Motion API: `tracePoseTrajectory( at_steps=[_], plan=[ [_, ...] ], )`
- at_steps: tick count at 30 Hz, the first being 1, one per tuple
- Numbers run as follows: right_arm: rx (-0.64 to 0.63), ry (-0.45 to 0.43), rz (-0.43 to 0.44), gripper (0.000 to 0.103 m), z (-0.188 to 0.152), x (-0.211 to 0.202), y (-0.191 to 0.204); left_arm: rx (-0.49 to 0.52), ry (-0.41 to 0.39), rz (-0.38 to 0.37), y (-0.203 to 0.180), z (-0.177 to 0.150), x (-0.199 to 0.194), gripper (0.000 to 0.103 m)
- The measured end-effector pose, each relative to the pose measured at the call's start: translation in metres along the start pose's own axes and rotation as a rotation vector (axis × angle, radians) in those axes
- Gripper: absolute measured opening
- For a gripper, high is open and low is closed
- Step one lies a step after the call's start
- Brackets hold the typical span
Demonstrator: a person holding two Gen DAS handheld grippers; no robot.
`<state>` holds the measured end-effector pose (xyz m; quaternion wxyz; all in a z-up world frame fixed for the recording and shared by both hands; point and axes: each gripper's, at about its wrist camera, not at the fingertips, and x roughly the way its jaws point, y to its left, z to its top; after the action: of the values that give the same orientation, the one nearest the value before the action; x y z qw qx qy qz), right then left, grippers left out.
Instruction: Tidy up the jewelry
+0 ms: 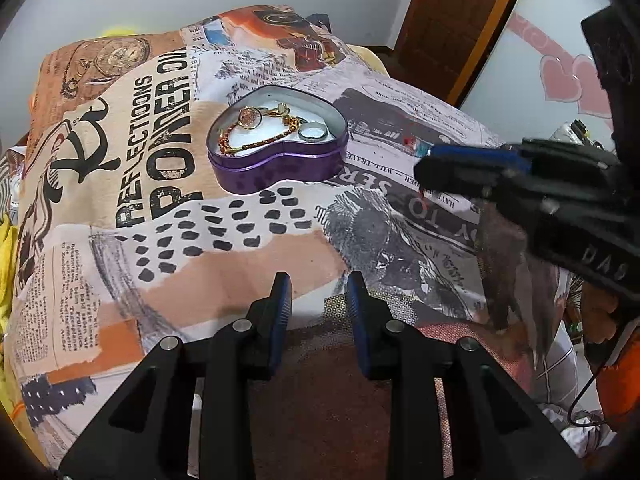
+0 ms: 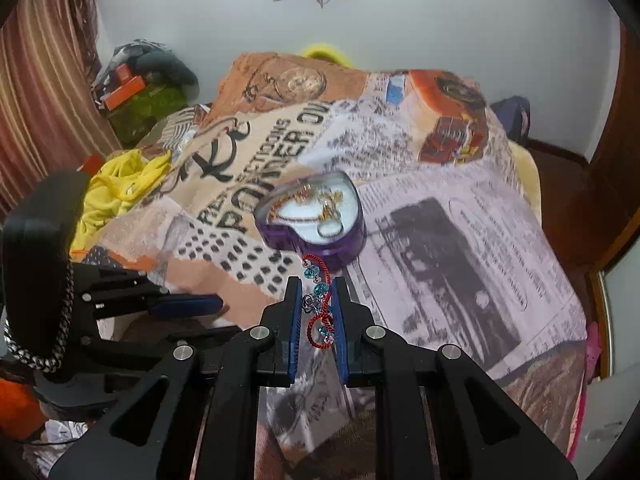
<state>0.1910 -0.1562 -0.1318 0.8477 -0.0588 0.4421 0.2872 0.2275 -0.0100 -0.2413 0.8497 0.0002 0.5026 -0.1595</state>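
Printed bedspread (image 1: 248, 248), left wrist view: left gripper (image 1: 319, 292) fingers apart, empty; heart-shaped purple tin (image 1: 276, 160) ahead, holding gold chains (image 1: 256, 130) and a ring (image 1: 313, 133). Right wrist view: right gripper (image 2: 316, 300) clamps red beaded earring (image 2: 318, 304), long axis along fingers; tin straight ahead, nearer this hand.

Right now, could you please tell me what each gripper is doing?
Left gripper: open, holding nothing.
Right gripper: shut on the red beaded bracelet.
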Motion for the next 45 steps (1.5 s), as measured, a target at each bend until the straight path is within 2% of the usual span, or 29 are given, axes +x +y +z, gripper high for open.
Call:
tracePoseTrajectory(
  at_steps=[9,11,15,22,28,36,38,41,45],
  plan=[
    [0.082,0.097,0.04,0.014,-0.013,0.015,-0.019,-0.013,0.01,0.006,0.005,-0.004,-0.001,0.028],
    [0.109,0.107,0.041,0.017,-0.015,0.015,-0.025,-0.012,0.01,0.003,0.005,-0.004,-0.001,0.028],
    [0.131,0.085,0.021,0.029,-0.016,0.006,-0.034,-0.001,0.008,-0.01,0.001,-0.003,-0.001,0.028],
    [0.13,0.061,-0.029,0.029,-0.018,-0.007,-0.042,0.027,-0.003,-0.05,-0.016,0.007,0.003,0.028],
    [0.125,0.061,-0.052,0.029,-0.024,-0.011,-0.047,0.048,0.018,-0.061,-0.03,0.017,0.017,0.028],
    [0.133,0.066,-0.039,0.029,-0.029,-0.011,-0.051,0.081,0.025,-0.042,-0.039,0.025,0.033,0.028],
    [0.13,0.065,-0.034,0.029,-0.029,-0.01,-0.05,0.087,0.021,-0.029,-0.04,0.025,0.034,0.022],
    [0.123,0.065,-0.031,0.029,-0.03,-0.009,-0.048,0.085,0.018,0.017,-0.037,0.026,0.036,0.002],
    [0.12,0.067,-0.014,0.029,-0.031,-0.006,-0.046,0.043,0.018,0.015,-0.024,0.027,0.035,0.0]
  ],
)
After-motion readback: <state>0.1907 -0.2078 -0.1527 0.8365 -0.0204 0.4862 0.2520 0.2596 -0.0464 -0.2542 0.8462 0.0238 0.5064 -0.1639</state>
